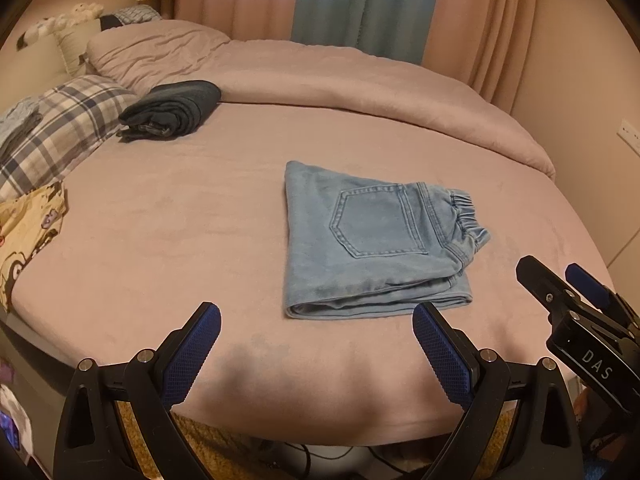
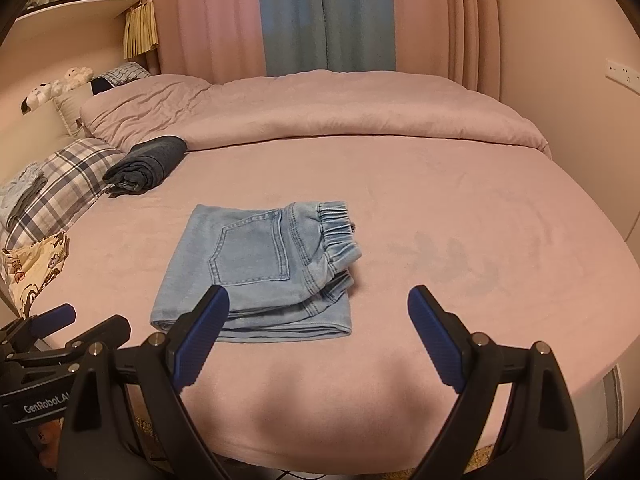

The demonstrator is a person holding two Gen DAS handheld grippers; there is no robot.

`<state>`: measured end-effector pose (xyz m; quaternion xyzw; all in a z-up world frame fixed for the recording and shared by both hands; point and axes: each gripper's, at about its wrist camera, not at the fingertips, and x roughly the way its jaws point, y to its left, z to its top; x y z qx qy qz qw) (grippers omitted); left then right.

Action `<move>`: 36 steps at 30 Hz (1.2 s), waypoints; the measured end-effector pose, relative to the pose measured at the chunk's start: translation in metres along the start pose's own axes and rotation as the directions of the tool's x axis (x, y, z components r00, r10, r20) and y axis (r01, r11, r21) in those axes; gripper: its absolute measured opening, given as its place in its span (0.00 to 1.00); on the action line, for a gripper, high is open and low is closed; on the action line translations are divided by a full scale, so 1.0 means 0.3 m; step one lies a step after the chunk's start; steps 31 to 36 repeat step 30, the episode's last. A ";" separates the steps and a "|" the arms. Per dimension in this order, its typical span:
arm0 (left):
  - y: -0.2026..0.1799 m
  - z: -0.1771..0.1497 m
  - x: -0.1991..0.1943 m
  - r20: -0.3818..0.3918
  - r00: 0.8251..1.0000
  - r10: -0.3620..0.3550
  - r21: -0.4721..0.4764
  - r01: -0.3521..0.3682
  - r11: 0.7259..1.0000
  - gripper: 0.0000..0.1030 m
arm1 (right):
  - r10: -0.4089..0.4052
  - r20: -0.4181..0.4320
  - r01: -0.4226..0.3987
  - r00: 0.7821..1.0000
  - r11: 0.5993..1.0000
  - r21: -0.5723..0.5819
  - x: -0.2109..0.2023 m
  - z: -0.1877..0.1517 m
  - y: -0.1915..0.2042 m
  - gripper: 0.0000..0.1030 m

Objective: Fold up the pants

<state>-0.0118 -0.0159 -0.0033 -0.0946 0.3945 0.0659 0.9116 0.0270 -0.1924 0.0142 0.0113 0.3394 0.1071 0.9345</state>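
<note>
The light blue denim pants (image 1: 372, 240) lie folded into a compact rectangle on the pink bed, back pocket up and elastic waistband to the right; they also show in the right wrist view (image 2: 260, 268). My left gripper (image 1: 316, 316) is open and empty, held just in front of the pants' near edge. My right gripper (image 2: 318, 300) is open and empty, its left finger over the pants' near edge. The right gripper also shows at the right of the left wrist view (image 1: 560, 280).
A dark folded garment (image 1: 172, 110) lies at the back left near a plaid pillow (image 1: 60, 128). A cartoon-print cloth (image 1: 28, 236) lies at the left edge. A rolled-back pink duvet (image 1: 360, 80) spans the back. The bed's front edge (image 1: 320, 428) is right below the grippers.
</note>
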 end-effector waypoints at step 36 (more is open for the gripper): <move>-0.023 0.003 -0.035 0.031 1.000 -0.003 0.014 0.002 1.000 0.93 | -0.001 -0.006 0.001 1.000 1.000 -0.003 0.005 -0.003 -0.021 0.89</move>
